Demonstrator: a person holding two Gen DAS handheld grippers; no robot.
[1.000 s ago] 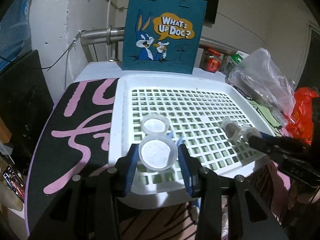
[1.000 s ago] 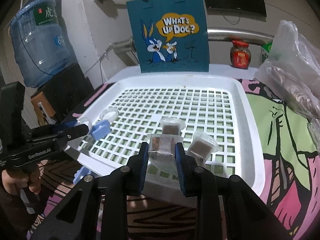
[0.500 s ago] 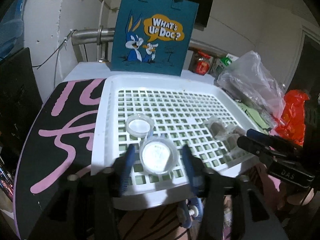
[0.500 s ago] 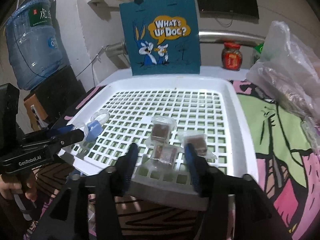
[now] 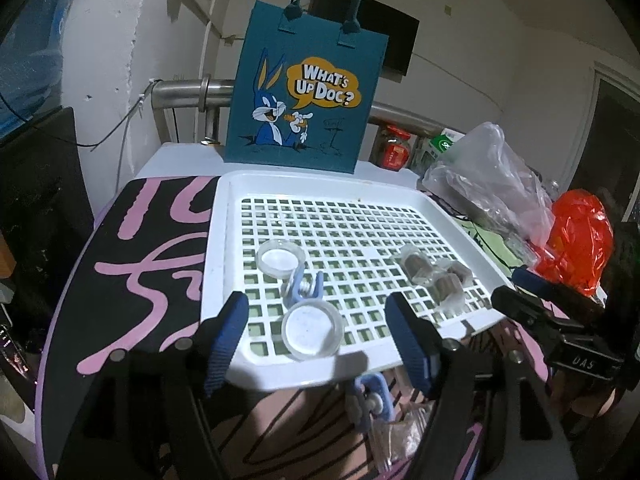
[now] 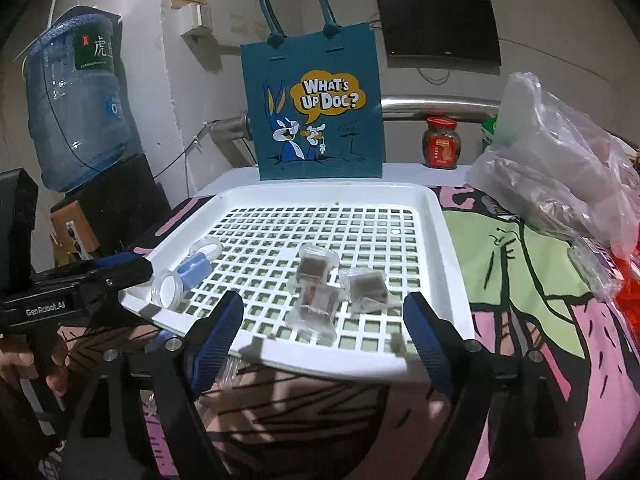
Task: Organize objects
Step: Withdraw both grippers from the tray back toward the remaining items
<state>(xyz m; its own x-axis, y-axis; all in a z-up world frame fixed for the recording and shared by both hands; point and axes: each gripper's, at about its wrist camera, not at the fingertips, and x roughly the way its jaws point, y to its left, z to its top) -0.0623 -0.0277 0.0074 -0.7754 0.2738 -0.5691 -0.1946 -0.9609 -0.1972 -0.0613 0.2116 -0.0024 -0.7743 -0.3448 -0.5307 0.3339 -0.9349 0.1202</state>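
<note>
Left wrist view: the left gripper (image 5: 316, 344) is opening, its pads clear of the round lidded cup (image 5: 312, 330) resting between them at the near edge of the white perforated tray (image 5: 452, 216).

Right wrist view: the right gripper (image 6: 324, 332) is opening too, pads off the clear square snack cup (image 6: 314, 314), which sits straight ahead between them by the tray's near edge, beside two more.

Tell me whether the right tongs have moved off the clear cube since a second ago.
Yes. The right tongs have let go and pulled back toward the white tray's near rim; the clear cube rests on the grid.
</note>
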